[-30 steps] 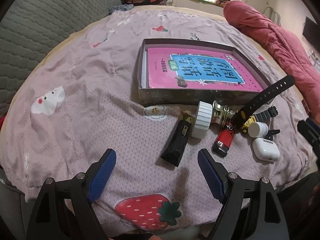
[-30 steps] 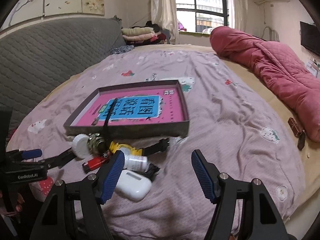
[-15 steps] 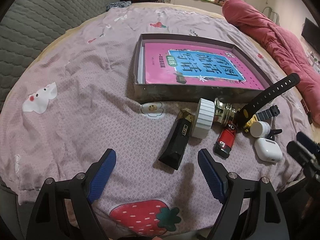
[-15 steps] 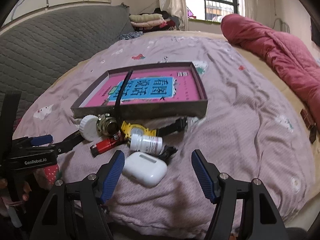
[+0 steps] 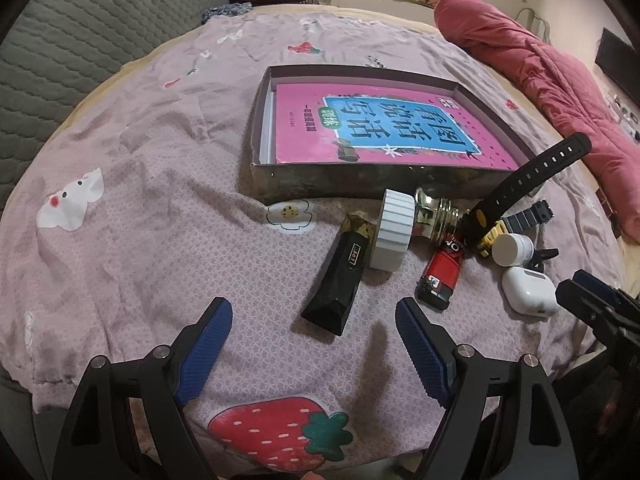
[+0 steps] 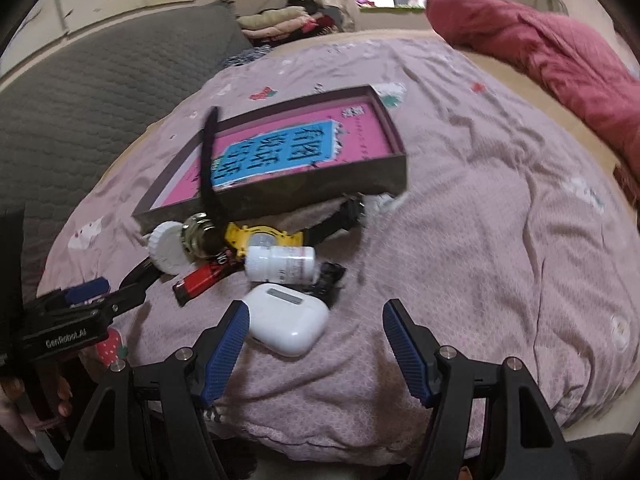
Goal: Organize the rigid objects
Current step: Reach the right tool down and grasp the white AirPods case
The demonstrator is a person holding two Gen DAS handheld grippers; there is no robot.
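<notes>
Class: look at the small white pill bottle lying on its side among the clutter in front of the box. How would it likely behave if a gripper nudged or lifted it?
The pill bottle lies on its round side, so a nudge would probably roll it, though the soft bedsheet may slow it. It looks like rigid plastic, so likely stiff in a grip. Its smooth curved wall might slip between the pads.

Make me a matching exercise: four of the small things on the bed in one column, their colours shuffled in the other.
Things:
1. lighter
2. earbud case
3. watch body
4. long tube

Colours:
A. yellow
B. black
C. red and black
D. white

Pairs: 1-C, 2-D, 3-A, 4-B
</notes>
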